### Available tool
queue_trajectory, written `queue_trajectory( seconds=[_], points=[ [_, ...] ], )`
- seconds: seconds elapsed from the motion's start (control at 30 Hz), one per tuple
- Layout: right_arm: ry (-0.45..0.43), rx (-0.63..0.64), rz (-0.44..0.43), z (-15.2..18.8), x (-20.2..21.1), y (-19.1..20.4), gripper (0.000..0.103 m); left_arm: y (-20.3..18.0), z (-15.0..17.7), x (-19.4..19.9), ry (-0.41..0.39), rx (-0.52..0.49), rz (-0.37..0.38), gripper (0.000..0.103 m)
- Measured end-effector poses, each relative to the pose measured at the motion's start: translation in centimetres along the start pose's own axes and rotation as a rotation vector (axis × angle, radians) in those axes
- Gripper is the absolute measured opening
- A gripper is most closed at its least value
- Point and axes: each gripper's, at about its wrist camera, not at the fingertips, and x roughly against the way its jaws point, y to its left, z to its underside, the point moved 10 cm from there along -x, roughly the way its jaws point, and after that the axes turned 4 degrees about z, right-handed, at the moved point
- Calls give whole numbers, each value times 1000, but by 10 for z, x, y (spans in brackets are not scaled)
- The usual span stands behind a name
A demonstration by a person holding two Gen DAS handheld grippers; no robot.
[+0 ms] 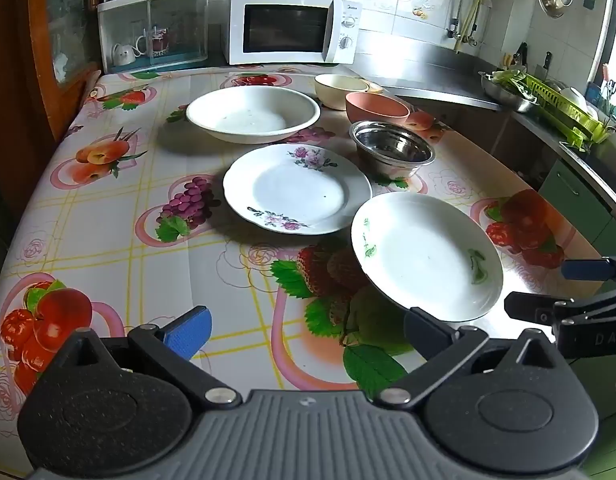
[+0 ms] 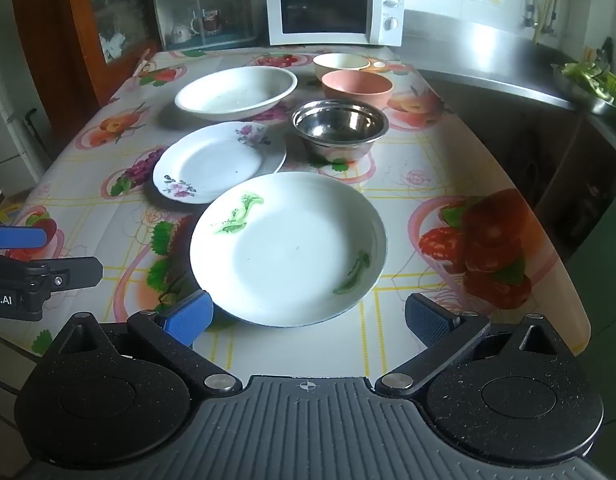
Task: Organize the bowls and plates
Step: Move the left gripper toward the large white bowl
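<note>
On the fruit-print table [image 1: 108,220] [image 2: 427,168] lie a white plate with green leaves [image 1: 425,256] [image 2: 288,248], a rose-patterned plate [image 1: 298,188] [image 2: 218,162] and a large white shallow bowl [image 1: 252,114] [image 2: 236,94]. To their right stand a steel bowl [image 1: 391,152] [image 2: 339,128], a pink bowl [image 1: 375,106] [image 2: 355,86] and a cream bowl [image 1: 339,88] [image 2: 339,63]. My left gripper [image 1: 306,334] [image 2: 48,254] hovers open left of the green-leaf plate. My right gripper [image 2: 308,320] [image 1: 553,288] is open just before that plate's near rim. Neither holds anything.
A white microwave [image 1: 292,32] [image 2: 333,10] and a clear cup cabinet [image 1: 154,28] [image 2: 206,10] stand behind the table. A steel counter [image 1: 447,80] with a green dish rack [image 1: 563,110] runs along the right, across a gap from the table's right edge.
</note>
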Motion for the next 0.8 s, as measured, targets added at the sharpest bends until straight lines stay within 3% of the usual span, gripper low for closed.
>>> queue_trajectory(
  seconds=[0.8],
  points=[
    [27,15,-2,11,2,0,103,-4,6,-1,32,-5,-1,103]
  ],
)
